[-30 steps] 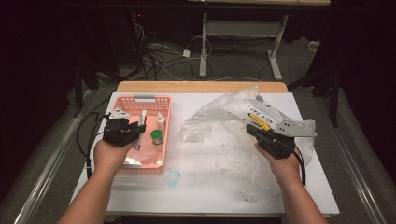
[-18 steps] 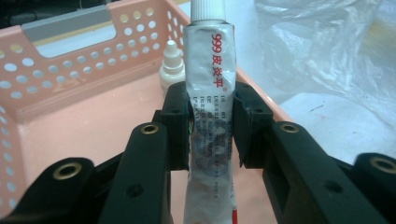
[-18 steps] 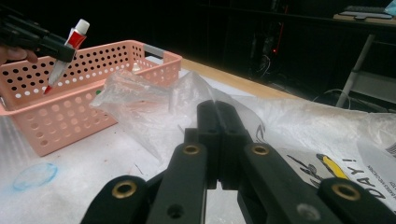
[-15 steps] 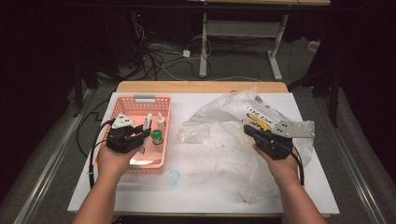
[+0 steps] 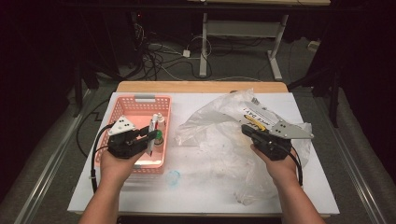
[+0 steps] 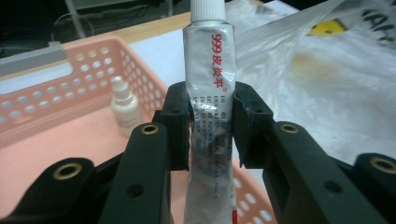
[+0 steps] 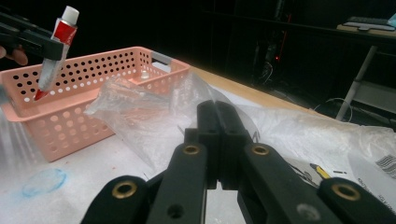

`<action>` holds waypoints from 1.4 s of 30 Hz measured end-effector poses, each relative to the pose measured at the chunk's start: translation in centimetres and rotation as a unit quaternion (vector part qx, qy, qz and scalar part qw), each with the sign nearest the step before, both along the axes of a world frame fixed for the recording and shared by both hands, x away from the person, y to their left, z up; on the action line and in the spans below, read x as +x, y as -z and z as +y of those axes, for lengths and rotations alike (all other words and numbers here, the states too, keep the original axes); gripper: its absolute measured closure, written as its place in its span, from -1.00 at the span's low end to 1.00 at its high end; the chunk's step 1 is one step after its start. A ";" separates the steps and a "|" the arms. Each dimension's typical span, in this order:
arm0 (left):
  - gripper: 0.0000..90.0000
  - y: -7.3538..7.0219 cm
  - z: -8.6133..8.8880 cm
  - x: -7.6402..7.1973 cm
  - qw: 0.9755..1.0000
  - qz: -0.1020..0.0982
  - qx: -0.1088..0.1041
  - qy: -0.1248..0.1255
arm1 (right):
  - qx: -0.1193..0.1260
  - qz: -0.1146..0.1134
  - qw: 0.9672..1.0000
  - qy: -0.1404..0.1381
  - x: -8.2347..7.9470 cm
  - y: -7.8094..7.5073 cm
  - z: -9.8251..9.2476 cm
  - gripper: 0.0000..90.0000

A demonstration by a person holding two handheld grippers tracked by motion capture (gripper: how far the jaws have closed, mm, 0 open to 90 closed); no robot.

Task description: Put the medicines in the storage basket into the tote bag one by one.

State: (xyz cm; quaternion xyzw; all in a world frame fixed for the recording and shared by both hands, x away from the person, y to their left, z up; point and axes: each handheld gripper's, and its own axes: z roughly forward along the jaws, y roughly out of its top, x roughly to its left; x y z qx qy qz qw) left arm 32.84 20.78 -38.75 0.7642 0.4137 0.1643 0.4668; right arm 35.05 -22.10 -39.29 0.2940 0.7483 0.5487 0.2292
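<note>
While the tube (image 6: pixel 208 93) is clamped in the left tongs (image 6: pixel 211 123) above the basket (image 5: pixel 140 103), it should be carried toward the bag (image 5: pixel 224 135) pinched by the clenched right tongs (image 7: pixel 218 122).

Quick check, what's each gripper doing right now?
Left gripper: closed on the ointment tube, held over the pink basket.
Right gripper: shut, pinching the clear plastic bag.

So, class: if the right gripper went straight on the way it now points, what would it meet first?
Most likely the clear plastic bag: the right gripper is shut and aimed at its crumpled folds. The pink basket lies further left, though depth is hard to judge.
</note>
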 end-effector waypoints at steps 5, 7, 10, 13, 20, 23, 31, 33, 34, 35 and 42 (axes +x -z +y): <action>0.50 -0.7 -1.0 -0.8 1.000 -0.011 -0.014 0.020 | 0.001 -0.001 1.000 -0.001 0.0 0.0 0.1 1.00; 0.50 -0.8 -1.6 -1.1 0.999 -0.014 -0.018 0.028 | -0.003 -0.001 1.000 0.000 -0.1 0.0 0.3 1.00; 0.50 -0.9 -2.4 -1.5 0.999 -0.016 -0.025 0.042 | -0.004 -0.003 1.000 -0.001 -0.1 0.0 0.3 1.00; 0.50 -0.9 -3.1 -1.8 0.998 -0.016 -0.032 0.053 | -0.002 -0.004 1.000 -0.004 -0.2 -0.1 0.3 1.00; 0.50 -0.6 -4.7 -2.2 0.996 -0.016 -0.033 0.082 | -0.004 -0.008 1.000 -0.007 -0.3 -0.3 0.2 1.00; 0.50 -0.4 -5.4 -2.4 0.995 -0.019 -0.040 0.093 | -0.004 -0.011 1.000 -0.006 -0.3 -0.3 0.2 1.00; 0.50 -0.6 -6.7 -2.9 0.993 -0.029 -0.038 0.104 | 0.002 -0.011 1.000 -0.006 -0.5 -0.6 0.2 1.00; 0.50 -0.7 -7.1 -2.9 0.993 -0.029 -0.036 0.107 | 0.002 -0.014 1.000 -0.007 -0.5 -0.7 0.2 1.00; 0.50 -0.7 -7.3 -2.8 0.993 -0.029 -0.035 0.107 | 0.004 -0.013 1.000 -0.006 -0.6 -0.7 0.2 1.00; 0.50 -0.7 -7.5 -2.8 0.993 -0.028 -0.036 0.109 | 0.004 -0.017 1.000 -0.007 -0.6 -0.8 0.2 1.00; 0.50 -0.3 -10.5 -2.8 0.991 -0.030 -0.023 0.130 | 0.010 -0.020 1.000 -0.008 -0.8 -1.2 0.5 1.00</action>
